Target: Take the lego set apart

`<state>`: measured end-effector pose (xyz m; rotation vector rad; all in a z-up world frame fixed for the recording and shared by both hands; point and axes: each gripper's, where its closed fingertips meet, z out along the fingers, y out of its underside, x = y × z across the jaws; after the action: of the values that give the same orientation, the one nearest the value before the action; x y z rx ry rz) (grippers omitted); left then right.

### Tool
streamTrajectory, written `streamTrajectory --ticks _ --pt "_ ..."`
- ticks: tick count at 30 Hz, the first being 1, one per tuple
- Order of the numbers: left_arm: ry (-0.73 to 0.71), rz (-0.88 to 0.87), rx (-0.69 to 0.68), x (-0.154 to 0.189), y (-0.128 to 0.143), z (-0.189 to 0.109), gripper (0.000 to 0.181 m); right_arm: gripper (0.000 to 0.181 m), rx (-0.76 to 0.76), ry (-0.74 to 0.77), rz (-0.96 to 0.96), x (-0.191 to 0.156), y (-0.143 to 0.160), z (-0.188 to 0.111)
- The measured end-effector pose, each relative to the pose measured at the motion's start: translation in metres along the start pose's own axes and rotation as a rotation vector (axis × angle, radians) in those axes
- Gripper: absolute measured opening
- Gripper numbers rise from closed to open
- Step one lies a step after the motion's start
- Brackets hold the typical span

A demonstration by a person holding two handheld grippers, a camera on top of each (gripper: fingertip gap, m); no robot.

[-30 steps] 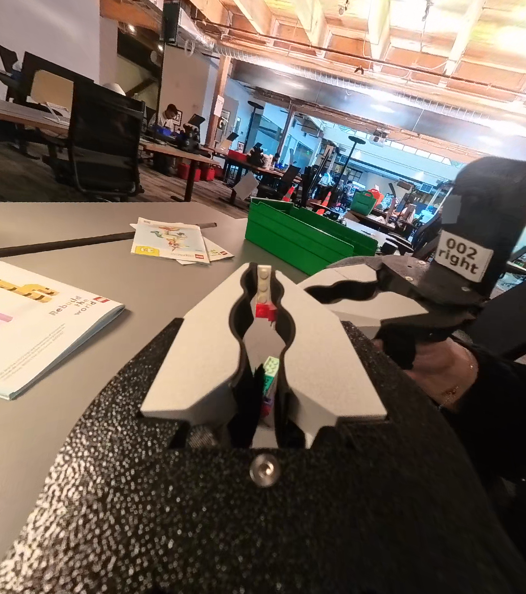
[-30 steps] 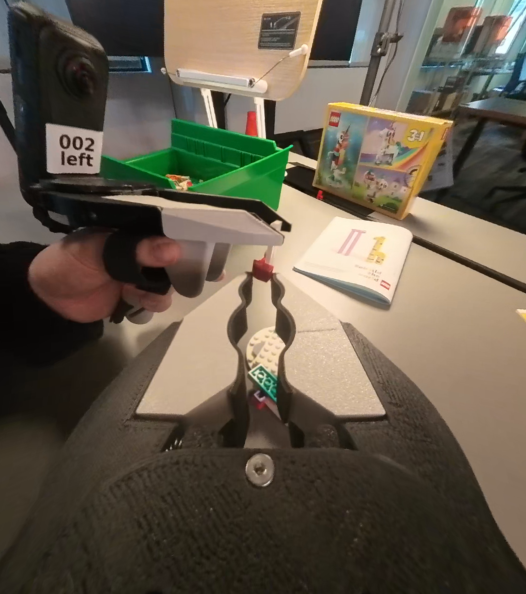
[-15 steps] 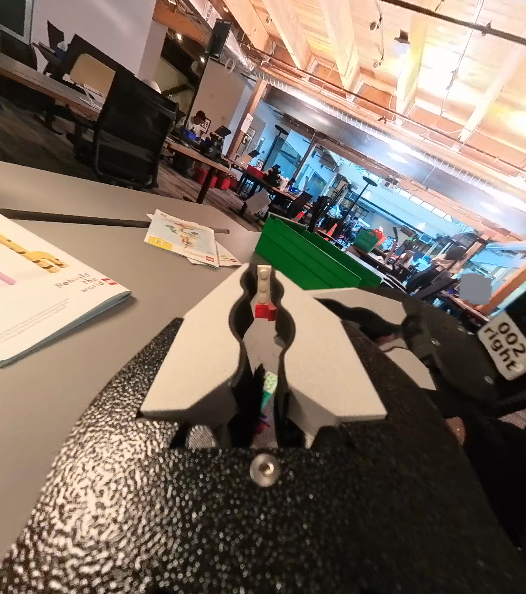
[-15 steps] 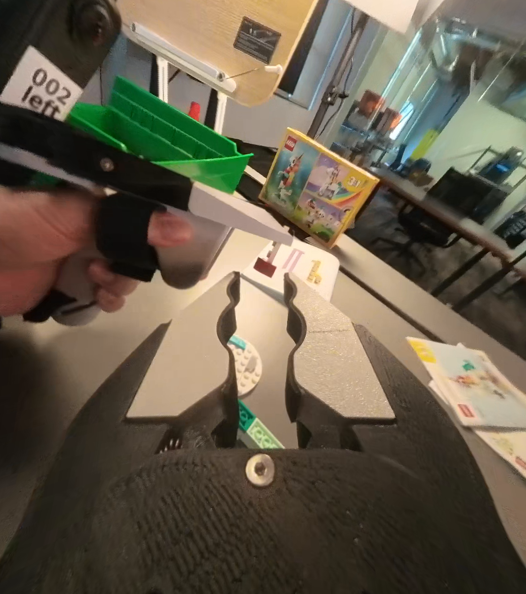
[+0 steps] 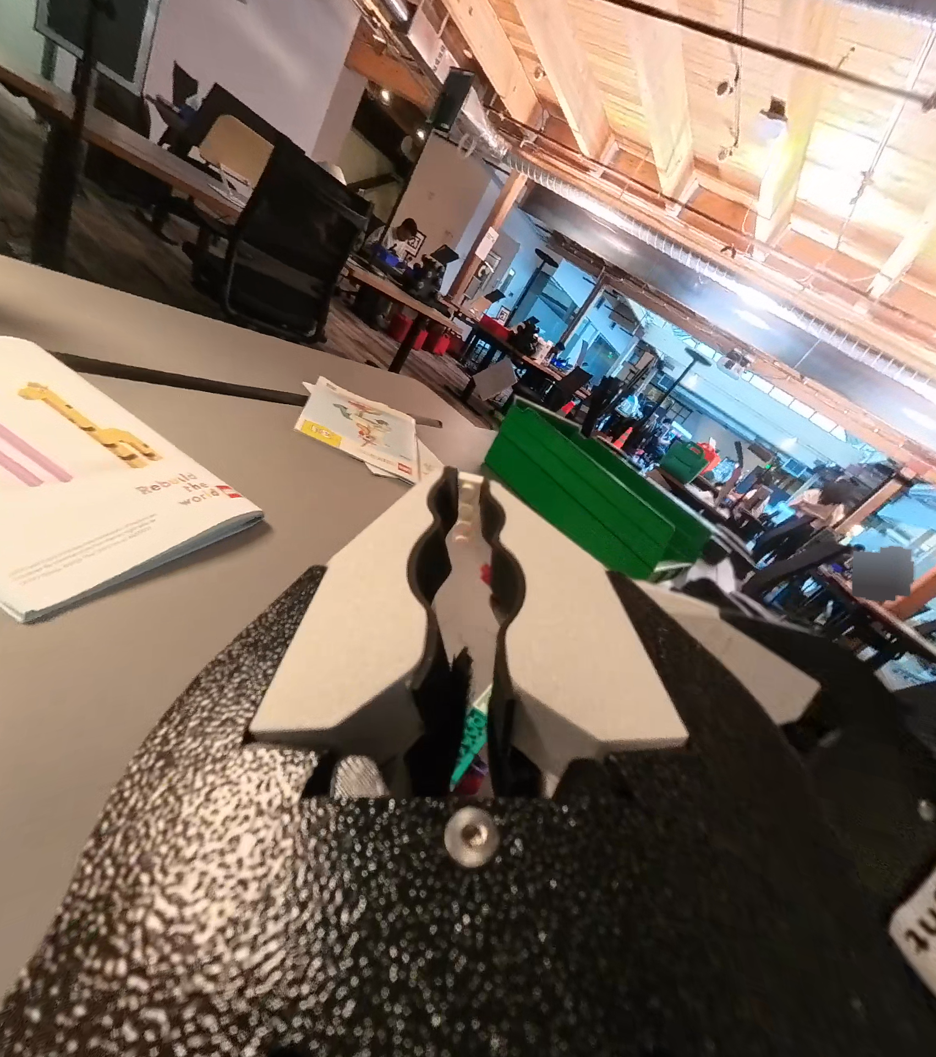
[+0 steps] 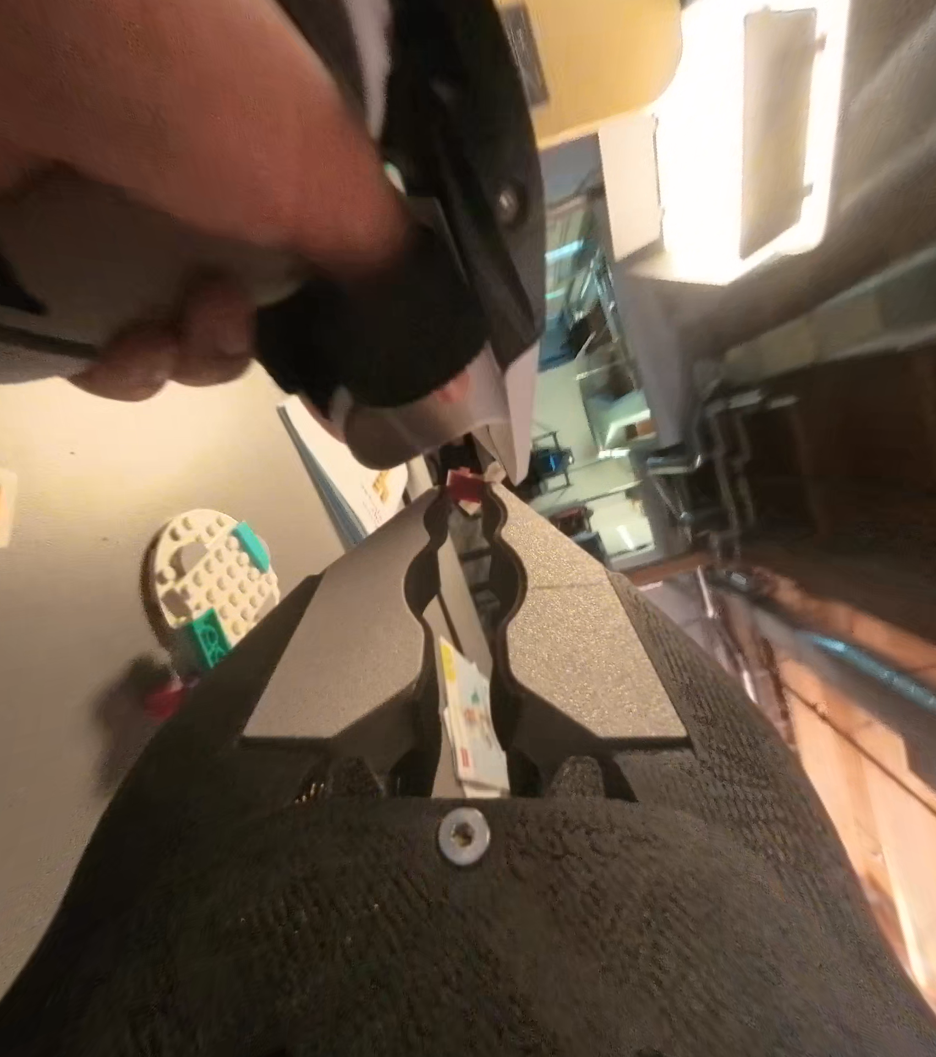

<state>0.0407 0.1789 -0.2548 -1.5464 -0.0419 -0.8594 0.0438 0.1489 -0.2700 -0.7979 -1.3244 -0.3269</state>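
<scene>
To the left of the left claw (image 5: 468, 486) an instruction booklet (image 5: 54, 475) lies flat on the desk (image 5: 82, 658); further ahead sit some loose leaflets (image 5: 362, 434), and to its right a green bin (image 5: 580, 497). The left claw is pinched together on a slim pale grey plate (image 5: 468, 509), with a small red brick (image 5: 485, 572) hanging off the plate's lower end. In the tilted, blurred right wrist view, a white round studded plate (image 6: 214, 577) with teal tiles lies on the desk to the left of the right claw (image 6: 465, 500), well apart from it, and other small pieces lie blurred beyond. The right claw's tips sit narrowly apart around the red brick, just under the left claw; whether they already press on it I cannot tell. To do this step well, I judge the right claw should close squarely on the brick's flat sides, then peel it away by rocking rather than pulling straight, while the left claw holds the plate firm so neither piece springs off.
</scene>
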Motion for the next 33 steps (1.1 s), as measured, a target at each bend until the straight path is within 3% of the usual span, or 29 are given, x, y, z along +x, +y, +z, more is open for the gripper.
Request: streamTrajectory --ticks 4,9,12,16,19,21,25,28,30,33 --pt "0.013 0.068 0.038 0.006 -0.023 -0.011 0.007 0.009 0.019 -0.007 0.054 0.001 0.005 0.000" --pt "-0.089 0.380 0.094 0.009 -0.107 -0.052 0.007 0.010 -0.024 -0.074 0.222 0.001 0.029 0.002" --pt "-0.203 0.489 -0.074 -0.022 -0.138 -0.078 0.006 0.010 -0.030 -0.105 0.330 0.002 0.036 0.003" --pt "-0.483 0.512 -0.508 -0.120 -0.135 -0.111 0.007 0.010 -0.024 -0.143 0.418 0.001 0.039 0.003" --pt "-0.560 0.370 -0.794 -0.180 -0.106 -0.128 0.008 0.010 -0.024 -0.172 0.438 -0.004 0.039 0.003" --pt "-0.590 0.297 -0.922 -0.209 -0.087 -0.135 0.010 0.010 -0.025 -0.188 0.445 -0.006 0.039 0.002" --pt "-0.701 0.223 -1.084 -0.250 -0.061 -0.154 0.033 0.010 -0.025 -0.212 0.478 -0.009 0.040 0.001" --pt "-0.735 0.205 -1.079 -0.256 -0.060 -0.155 0.042 0.010 -0.017 -0.225 0.527 -0.009 0.040 0.000" --pt "-0.725 0.289 -0.956 -0.242 -0.078 -0.142 0.046 0.010 0.028 -0.250 0.613 -0.007 0.034 -0.001" --pt "-0.505 0.477 -0.661 -0.163 -0.108 -0.099 0.049 0.010 0.179 -0.394 0.960 -0.003 0.013 -0.009"
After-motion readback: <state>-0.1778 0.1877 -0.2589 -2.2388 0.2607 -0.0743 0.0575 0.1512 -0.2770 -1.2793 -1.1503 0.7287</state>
